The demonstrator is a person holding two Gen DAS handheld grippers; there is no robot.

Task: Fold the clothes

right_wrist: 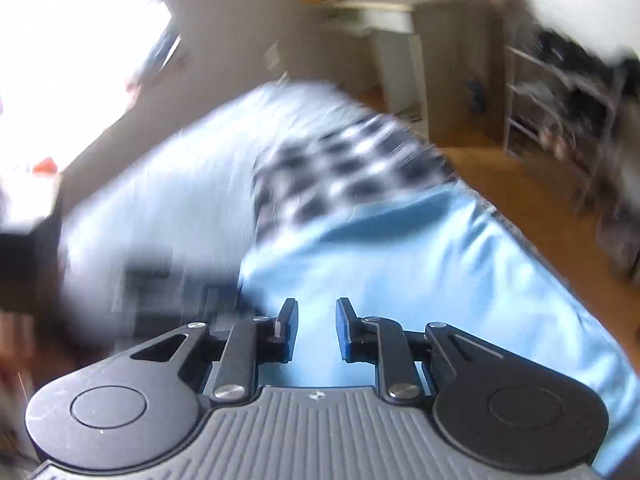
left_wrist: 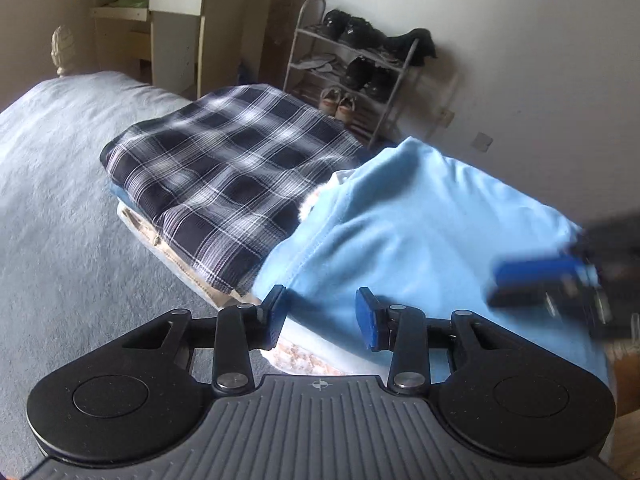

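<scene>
Left gripper [left_wrist: 322,318] is hovering with its jaws apart and nothing between the pads; the light blue garment [left_wrist: 420,232] is lying directly ahead of and below them, at the near right part of the bed [left_wrist: 60,200]. Right gripper [right_wrist: 316,330] is likewise standing with jaws parted and empty, the same light blue garment [right_wrist: 400,272] spreading beneath and beyond its fingertips; this view is heavily blurred. Whether either pad is touching the cloth cannot be told. Farther along the bed, the folded plaid garment [left_wrist: 228,176] is resting atop a stack of folded pieces, its near right edge overlapped by the blue one. Beyond the bed's far edge, a shoe rack [left_wrist: 352,76] and a desk [left_wrist: 180,12] are standing against the walls.
</scene>
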